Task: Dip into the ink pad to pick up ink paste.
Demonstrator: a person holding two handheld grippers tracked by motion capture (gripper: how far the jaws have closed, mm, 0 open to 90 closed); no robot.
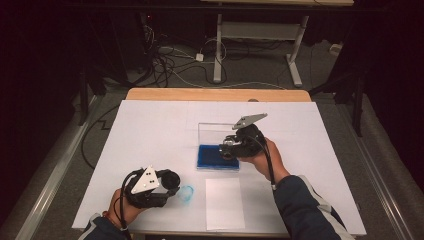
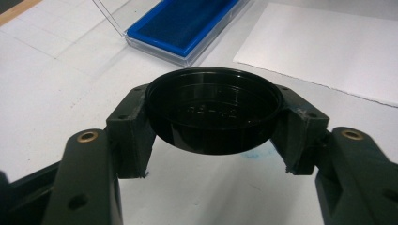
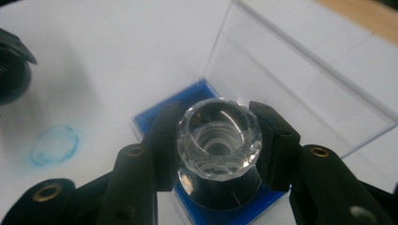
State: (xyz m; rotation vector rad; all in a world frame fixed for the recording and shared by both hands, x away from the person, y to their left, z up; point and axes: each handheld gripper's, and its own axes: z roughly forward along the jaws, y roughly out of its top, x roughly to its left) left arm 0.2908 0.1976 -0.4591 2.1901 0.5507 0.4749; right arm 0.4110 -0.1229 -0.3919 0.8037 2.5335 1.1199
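The left hand-held gripper [image 1: 172, 191] is a black body topped by a grey three-cornered plate with small dark screw heads, and a black cable loops from it past the wrist. The right hand-held gripper [image 1: 226, 148] is built alike, its grey plate tilted, a black cable trailing along the forearm. Seen up close, each has two matte black jaws with brass-coloured pivot bushings, round bolt holes and blocky black pads at the tips. The person wears dark blue sleeves with a paler stripe, and a thin band on the left wrist
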